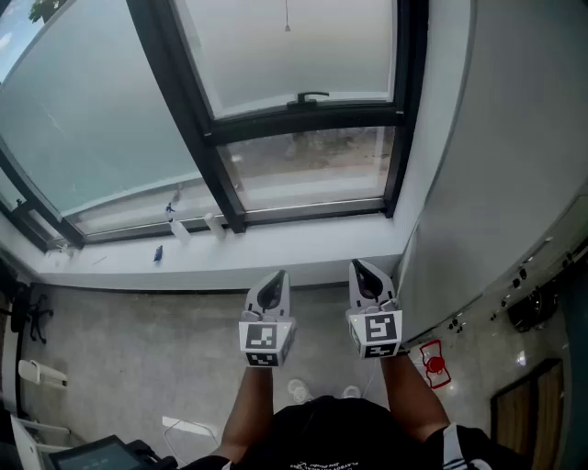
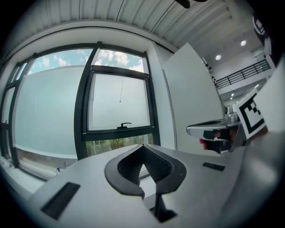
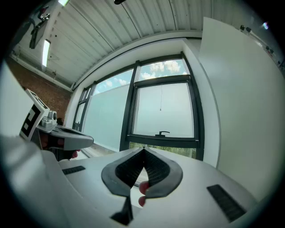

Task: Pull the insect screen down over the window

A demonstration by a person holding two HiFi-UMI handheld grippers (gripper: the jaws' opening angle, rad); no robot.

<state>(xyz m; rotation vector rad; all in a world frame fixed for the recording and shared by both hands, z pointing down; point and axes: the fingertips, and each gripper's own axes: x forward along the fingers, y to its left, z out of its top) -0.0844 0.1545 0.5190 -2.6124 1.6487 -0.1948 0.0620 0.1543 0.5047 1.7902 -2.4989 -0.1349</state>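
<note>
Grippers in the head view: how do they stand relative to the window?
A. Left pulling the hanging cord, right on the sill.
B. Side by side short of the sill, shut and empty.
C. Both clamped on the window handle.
B: the left gripper and right gripper sit side by side short of the sill, jaws together on nothing, clear of the window handle and cord.

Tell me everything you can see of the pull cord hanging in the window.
The pull cord is a thin, pale string that hangs straight down against the milky upper pane. It starts at the top bar of the dark frame and ends in a small bead, which hangs free some way above the black handle. Nothing touches it.
</note>
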